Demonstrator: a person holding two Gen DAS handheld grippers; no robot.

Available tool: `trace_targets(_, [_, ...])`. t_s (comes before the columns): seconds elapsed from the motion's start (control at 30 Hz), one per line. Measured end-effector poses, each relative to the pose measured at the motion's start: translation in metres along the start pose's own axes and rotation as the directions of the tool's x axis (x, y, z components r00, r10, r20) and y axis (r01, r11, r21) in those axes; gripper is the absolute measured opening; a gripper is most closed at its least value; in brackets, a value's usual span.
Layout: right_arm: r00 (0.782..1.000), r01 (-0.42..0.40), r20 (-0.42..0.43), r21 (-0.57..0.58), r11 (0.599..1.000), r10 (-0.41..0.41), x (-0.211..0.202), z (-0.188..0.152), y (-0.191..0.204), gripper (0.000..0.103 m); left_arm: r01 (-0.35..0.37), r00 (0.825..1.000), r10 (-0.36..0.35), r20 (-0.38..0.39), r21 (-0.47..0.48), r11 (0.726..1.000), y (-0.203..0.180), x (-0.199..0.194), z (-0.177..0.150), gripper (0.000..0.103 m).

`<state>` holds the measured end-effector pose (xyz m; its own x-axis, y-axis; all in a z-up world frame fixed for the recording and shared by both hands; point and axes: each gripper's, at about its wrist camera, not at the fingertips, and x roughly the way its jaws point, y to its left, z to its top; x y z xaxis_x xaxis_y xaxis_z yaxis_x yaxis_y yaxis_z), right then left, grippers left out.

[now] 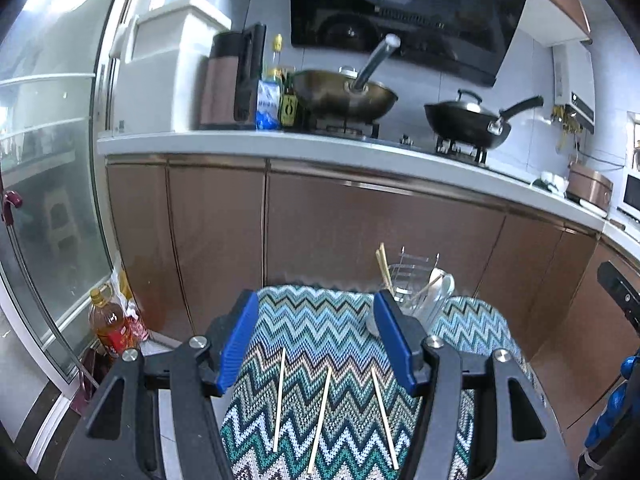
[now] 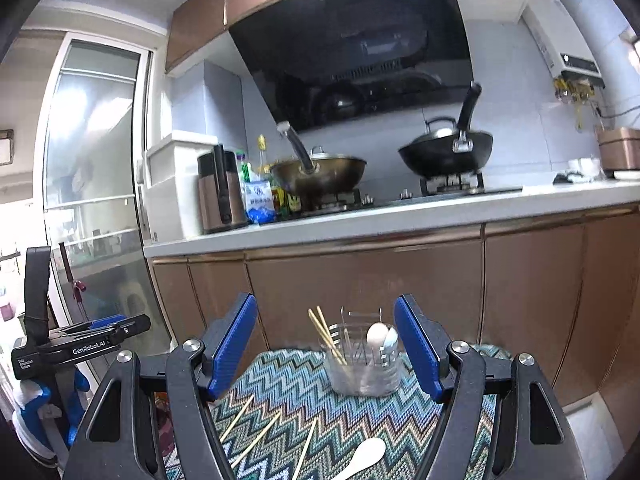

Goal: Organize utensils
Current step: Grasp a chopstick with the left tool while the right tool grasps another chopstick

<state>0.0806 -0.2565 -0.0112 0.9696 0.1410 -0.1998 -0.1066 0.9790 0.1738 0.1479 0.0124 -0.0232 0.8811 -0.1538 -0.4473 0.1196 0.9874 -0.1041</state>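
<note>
On the zigzag cloth [image 1: 320, 332] that covers the small surface, three loose chopsticks [image 1: 320, 420] lie side by side near the front edge. They do not touch each other. A white spoon [image 2: 362, 458] lies on the cloth too, just to the right of the chopsticks, also at the front edge.

At the far right corner of the surface stands a clear holder [image 2: 362, 368] with a wire rack behind it. Two chopsticks [image 2: 326, 334] lean out of its left side. A white spoon [image 2: 376, 336] and a shiny spoon [image 2: 392, 338] stick up from its right side.

The left tool [image 1: 316, 340] hangs above the cloth with its blue fingers [image 1: 236, 344] spread wide. Nothing is between them. The three loose chopsticks lie under it, between its two black arms.

The right tool [image 2: 326, 354] is also spread wide and holds nothing. It points at the holder, which shows between its blue fingers [image 2: 418, 346] but is well apart from them.

Behind the surface are brown cupboard doors [image 2: 360, 292] under a white kitchen counter [image 2: 360, 220]. A gold wok [image 2: 320, 174] and a black wok [image 2: 444, 152] sit on the stove. A bottle of brown drink [image 1: 110, 326] stands on the floor at the left.
</note>
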Motion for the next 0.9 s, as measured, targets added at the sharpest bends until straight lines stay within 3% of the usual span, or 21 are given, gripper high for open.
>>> trace_targets(0.2, [0.99, -0.034, -0.136, 0.001, 0.999, 0.034, 0.038, -0.022, 0.0, 0.062, 0.033, 0.99, -0.032, -0.139, 0.003, 0.999, 0.001, 0.043, -0.016, 0.058])
trace_targets(0.37, [0.959, -0.063, -0.277, 0.022, 0.998, 0.067, 0.075, -0.043, 0.001, 0.052, 0.058, 0.962, -0.052, -0.269, 0.015, 0.998, 0.004, 0.082, -0.032, 0.057])
trace_targets(0.5, [0.906, -0.093, -0.411, 0.037, 0.995, 0.1, 0.11, -0.065, 0.004, 0.045, 0.091, 0.926, -0.079, -0.369, 0.015, 0.996, 0.004, 0.114, -0.049, 0.057])
trace_targets(0.77, [0.756, -0.128, -0.629, 0.132, 0.983, 0.183, 0.182, -0.12, 0.0, 0.028, 0.148, 0.802, -0.109, -0.587, 0.02, 0.989, 0.002, 0.192, -0.089, 0.048])
trace_targets(0.9, [0.678, -0.13, -0.706, 0.159, 0.979, 0.205, 0.217, -0.141, -0.002, 0.027, 0.188, 0.746, -0.13, -0.653, 0.019, 0.982, -0.001, 0.221, -0.099, 0.045])
